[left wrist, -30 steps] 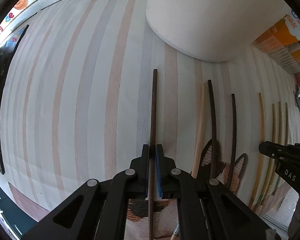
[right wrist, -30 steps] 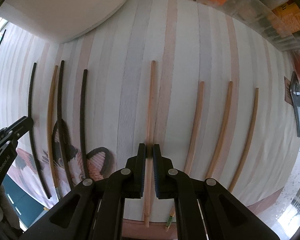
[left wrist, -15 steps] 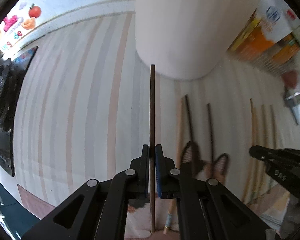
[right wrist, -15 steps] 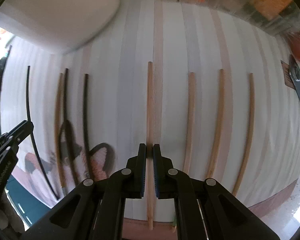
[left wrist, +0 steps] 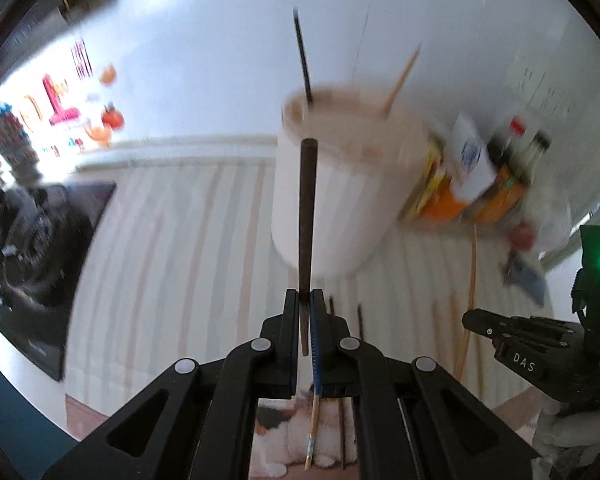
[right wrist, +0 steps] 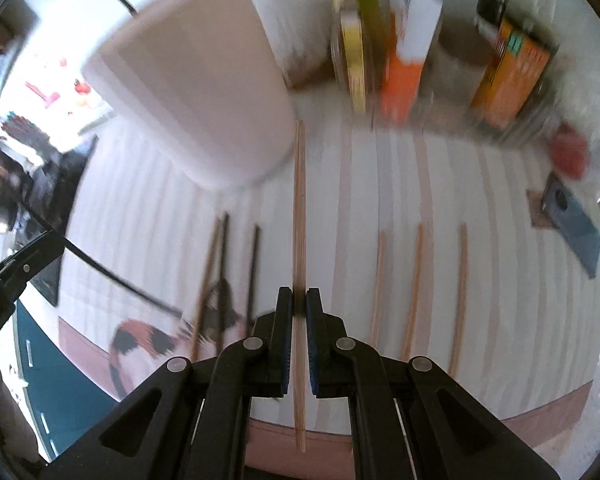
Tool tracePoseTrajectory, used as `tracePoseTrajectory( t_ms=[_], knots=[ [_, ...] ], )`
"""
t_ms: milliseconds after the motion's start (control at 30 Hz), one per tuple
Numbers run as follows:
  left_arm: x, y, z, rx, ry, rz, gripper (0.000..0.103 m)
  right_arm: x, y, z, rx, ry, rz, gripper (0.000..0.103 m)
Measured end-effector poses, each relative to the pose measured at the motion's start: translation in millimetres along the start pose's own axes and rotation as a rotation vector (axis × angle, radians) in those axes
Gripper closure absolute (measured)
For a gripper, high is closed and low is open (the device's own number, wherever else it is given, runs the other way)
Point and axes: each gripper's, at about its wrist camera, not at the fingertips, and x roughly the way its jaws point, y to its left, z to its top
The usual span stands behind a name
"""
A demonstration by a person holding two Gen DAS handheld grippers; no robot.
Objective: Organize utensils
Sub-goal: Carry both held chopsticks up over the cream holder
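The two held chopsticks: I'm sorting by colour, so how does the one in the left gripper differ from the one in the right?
The left gripper holds a dark brown chopstick; the right gripper holds a pale wooden chopstick. The dark one looks thicker, the pale one slimmer. Both are clamped between shut jaws and point toward the white holder.

Holder [left wrist: 340,184] upright at upper centre of the left view, two chopsticks [left wrist: 303,60] standing in it. Boxes and bottles [left wrist: 476,176] just right of holder, against the wall. Loose chopsticks [right wrist: 416,284] side by side on the tabletop [right wrist: 500,280] in the right view's lower half, in front of holder and boxes. Stove [left wrist: 32,248] at left edge.
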Motion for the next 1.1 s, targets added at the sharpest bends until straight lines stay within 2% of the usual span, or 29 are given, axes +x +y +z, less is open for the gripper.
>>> tracePoseTrajectory(
  t_ms=[100,400,500,633,767,867,1100],
  knots=[
    [-21.5,2.7,22.7,-0.002,-0.079,-0.02,0.101,-29.8,5.1,19.9,0.009,-0.078,0.023,0.096],
    [-99.8,-5.3,87.6,0.006,-0.228,-0.12,0.101,-115.2,31.3,96.2,-0.002,-0.289,0.101,0.096],
    [-120.0,-8.8,109.7,0.02,-0.293,-0.11,0.101,-143.8,41.3,126.8,-0.01,-0.36,0.113,0.096],
    [-120.0,-10.6,139.6,0.013,-0.335,-0.081,0.101,-168.8,52.5,167.2,-0.003,-0.459,0.106,0.096],
    [-96.8,-8.2,164.8,-0.012,-0.315,-0.06,0.1,-173.3,58.9,198.0,0.021,-0.549,0.092,0.096],
    [-71.1,-4.4,177.4,-0.027,-0.266,-0.057,0.1,-164.2,66.7,211.9,0.022,-0.614,0.075,0.096],
    [-22.2,-0.7,189.2,-0.045,-0.175,-0.034,0.1,-134.4,75.2,233.9,0.002,-0.687,0.075,0.096]
  ],
)
